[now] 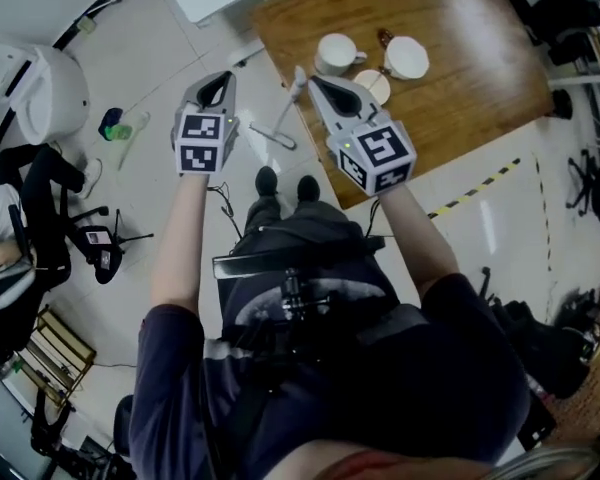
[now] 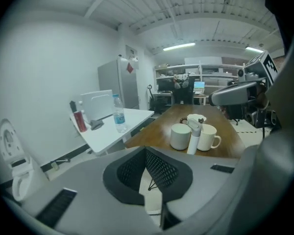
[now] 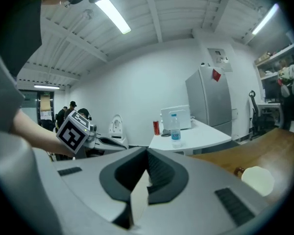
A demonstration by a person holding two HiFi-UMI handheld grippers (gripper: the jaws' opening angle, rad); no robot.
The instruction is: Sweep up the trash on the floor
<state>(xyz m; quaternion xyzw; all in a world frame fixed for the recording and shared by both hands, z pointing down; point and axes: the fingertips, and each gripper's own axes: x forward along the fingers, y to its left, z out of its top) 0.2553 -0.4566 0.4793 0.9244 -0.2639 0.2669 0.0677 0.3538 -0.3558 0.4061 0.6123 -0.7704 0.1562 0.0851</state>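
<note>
Sweeping not begun. Left gripper (image 1: 221,80) and right gripper (image 1: 318,85) are both closed and empty. White handle (image 1: 298,81) stands ungrasped between them. Floor litter (image 1: 121,128) lies left of the left gripper.

floor items (image 1: 120,128) indistinct, chair (image 1: 45,183) cropped left

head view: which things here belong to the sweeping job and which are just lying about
For the job:
- white long-handled tool at the table edge, probably the broom
- green and blue litter on the floor

Just lying about:
- white cups on the wooden table
- office chair
- water bottle
</note>
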